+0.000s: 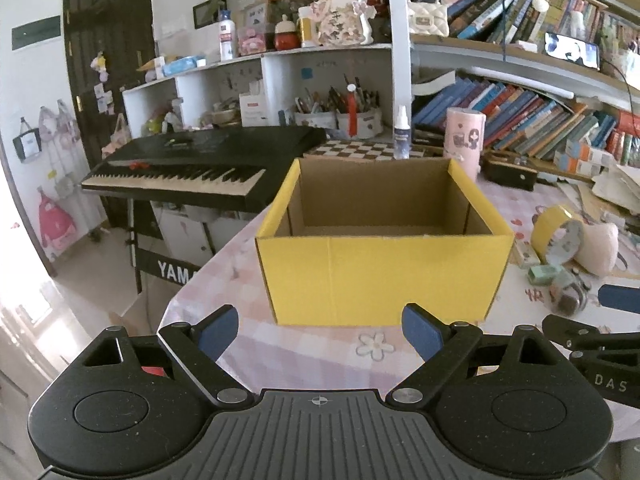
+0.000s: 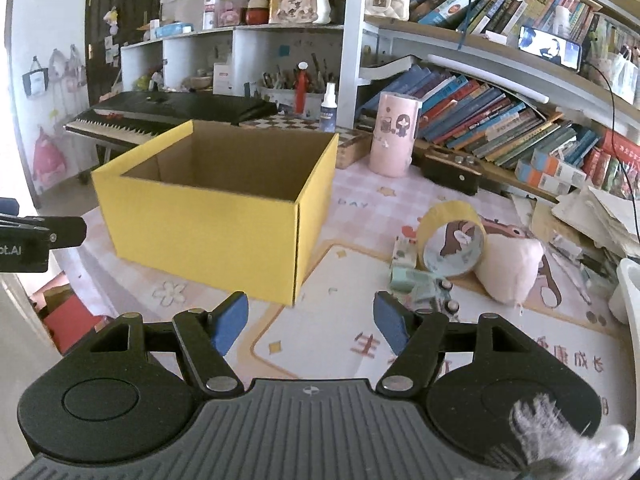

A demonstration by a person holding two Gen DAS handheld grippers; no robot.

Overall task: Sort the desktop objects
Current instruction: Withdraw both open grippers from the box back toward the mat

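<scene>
An open yellow cardboard box stands on the pink patterned tablecloth, and its inside looks bare. My left gripper is open just in front of the box's near wall, nothing between its blue pads. To the box's right lie a yellow tape roll, a pink plush piece, a mint-green small item and a small roundish trinket. My right gripper is open over the cloth, short of these items, nothing between its pads.
A pink cylindrical tin, a spray bottle and a chequered board stand behind the box. A black keyboard sits beyond the table's left edge. Bookshelves and loose papers line the right side.
</scene>
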